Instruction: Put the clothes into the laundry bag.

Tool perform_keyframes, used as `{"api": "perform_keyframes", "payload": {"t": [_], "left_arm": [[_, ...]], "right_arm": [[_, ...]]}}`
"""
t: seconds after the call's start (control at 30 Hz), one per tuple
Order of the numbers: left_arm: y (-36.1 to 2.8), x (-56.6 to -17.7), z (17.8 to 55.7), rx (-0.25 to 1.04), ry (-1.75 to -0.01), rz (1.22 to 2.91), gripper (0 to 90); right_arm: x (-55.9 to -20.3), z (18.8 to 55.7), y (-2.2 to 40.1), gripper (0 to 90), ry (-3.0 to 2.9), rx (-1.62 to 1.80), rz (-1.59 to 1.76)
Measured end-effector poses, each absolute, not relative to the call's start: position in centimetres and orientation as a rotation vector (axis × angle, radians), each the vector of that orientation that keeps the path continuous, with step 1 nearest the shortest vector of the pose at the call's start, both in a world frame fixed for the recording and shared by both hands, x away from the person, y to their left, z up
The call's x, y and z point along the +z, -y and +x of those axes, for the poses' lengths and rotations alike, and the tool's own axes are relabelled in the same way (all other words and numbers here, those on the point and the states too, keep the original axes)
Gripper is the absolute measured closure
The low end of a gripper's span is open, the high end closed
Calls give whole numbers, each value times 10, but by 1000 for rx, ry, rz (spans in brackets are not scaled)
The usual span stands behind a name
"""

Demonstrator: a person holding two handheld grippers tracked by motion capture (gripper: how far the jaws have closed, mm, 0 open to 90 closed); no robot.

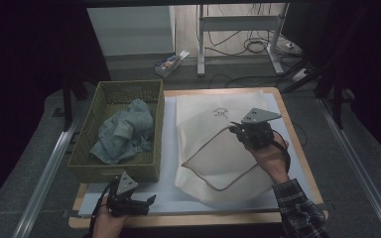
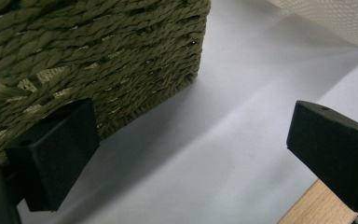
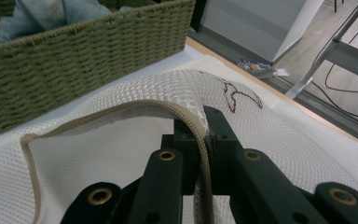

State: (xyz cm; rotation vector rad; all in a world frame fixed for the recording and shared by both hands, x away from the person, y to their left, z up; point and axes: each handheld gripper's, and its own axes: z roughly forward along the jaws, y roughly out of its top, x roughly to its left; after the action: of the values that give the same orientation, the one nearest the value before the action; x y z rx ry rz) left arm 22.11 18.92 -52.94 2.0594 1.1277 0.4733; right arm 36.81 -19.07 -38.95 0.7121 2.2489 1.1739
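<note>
The right gripper pinches the mesh bag's tan-trimmed edge, right of the woven basket. The left gripper's fingers gape wide below the basket.

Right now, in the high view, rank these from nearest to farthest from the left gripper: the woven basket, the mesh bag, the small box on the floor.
From the left gripper:
1. Woven basket, just beyond it, table's left.
2. Mesh bag, across to the right.
3. Small box, on the floor past the table's far edge.

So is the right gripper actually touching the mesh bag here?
Touching. In the right gripper view the right gripper has its jaws closed on the tan-trimmed edge of the mesh bag, lifting that edge.
</note>
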Motion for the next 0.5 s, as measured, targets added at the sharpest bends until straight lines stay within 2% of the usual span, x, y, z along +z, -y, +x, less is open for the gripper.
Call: {"api": "perform_keyframes", "payload": {"t": [0.5], "left_arm": [[-189,-528,220,477,-1117,2059,24]], "right_arm": [[-398,366,199,835,-2249,1206,739]]}}
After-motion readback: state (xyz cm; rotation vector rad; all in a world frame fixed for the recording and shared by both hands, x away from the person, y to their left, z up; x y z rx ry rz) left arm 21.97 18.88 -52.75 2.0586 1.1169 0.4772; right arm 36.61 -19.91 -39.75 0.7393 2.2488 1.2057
